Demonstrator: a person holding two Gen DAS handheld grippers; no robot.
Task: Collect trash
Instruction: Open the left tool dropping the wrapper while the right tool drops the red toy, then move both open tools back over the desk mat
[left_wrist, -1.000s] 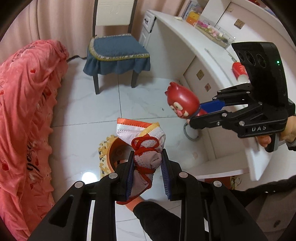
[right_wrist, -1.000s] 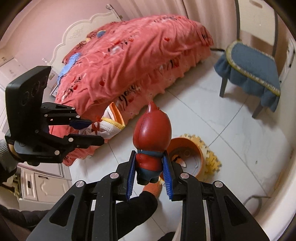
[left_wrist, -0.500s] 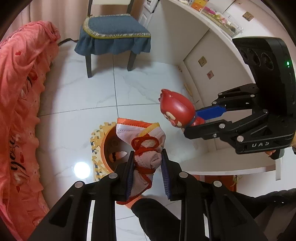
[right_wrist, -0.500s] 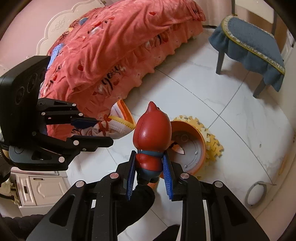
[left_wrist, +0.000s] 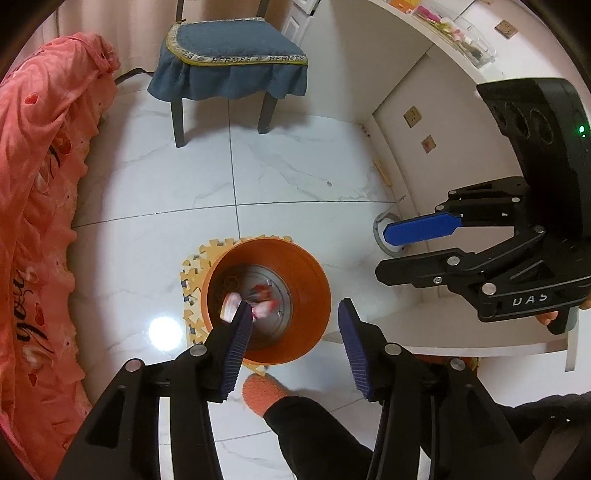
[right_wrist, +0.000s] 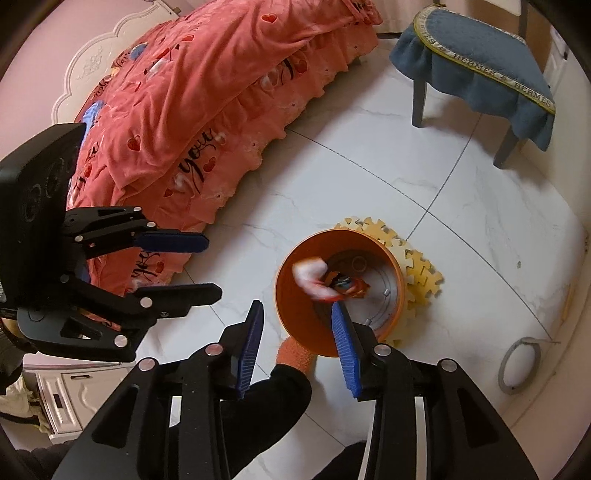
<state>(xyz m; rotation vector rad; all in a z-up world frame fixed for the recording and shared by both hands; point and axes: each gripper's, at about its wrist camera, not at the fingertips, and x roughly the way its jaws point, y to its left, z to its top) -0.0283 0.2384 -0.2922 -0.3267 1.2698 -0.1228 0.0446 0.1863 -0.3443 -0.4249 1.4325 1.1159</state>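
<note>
two handheld grippers hover above an orange bin (left_wrist: 314, 280) that stands on a yellow foam mat (right_wrist: 421, 269) on white floor tiles. the left gripper (left_wrist: 295, 332) has its jaws spread wide with nothing between them; the right gripper (right_wrist: 297, 332) is likewise spread and empty. inside the bin lie a pale sock (right_wrist: 308, 273) and a red toy (right_wrist: 349, 285), both blurred. a pink-covered bed (right_wrist: 207, 99) and a blue-cushioned chair (left_wrist: 229, 62) stand nearby.

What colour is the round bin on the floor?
Orange; the round plastic bin shows best in the left wrist view.
</note>
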